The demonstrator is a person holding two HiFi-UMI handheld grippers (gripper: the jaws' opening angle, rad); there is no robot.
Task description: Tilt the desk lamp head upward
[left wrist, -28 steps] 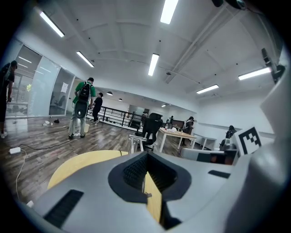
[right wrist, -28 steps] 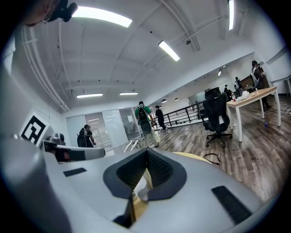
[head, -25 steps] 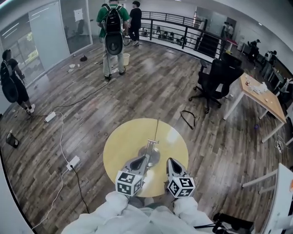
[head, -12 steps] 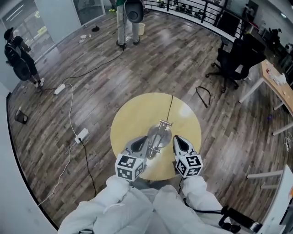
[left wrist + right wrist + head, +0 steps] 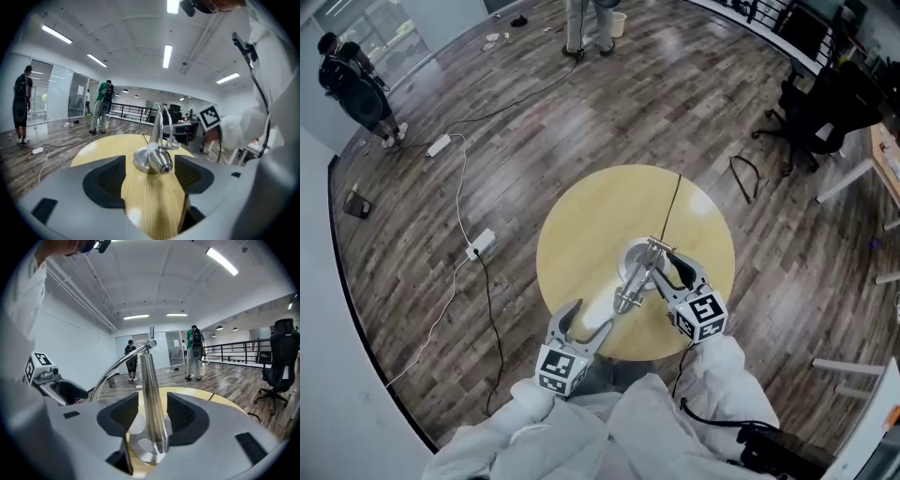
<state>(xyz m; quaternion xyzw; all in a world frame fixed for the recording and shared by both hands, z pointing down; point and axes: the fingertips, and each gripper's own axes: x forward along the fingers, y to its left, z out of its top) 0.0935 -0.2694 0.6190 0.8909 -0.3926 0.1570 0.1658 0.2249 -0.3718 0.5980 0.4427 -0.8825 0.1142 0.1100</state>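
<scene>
Desk lamp (image 5: 639, 272) on counter (image 5: 581, 225). Left gripper (image 5: 586, 323) jaws opening, empty, facing lamp head (image 5: 623, 300). Right gripper (image 5: 673, 267) jaws opening, astride lamp stem (image 5: 150, 390), not gripping.

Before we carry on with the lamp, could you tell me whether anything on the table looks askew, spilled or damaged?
Nothing stands out. The desk lamp stands upright on the round table, base flat, its head drooping low beside the base. No spill or damage shows.
</scene>
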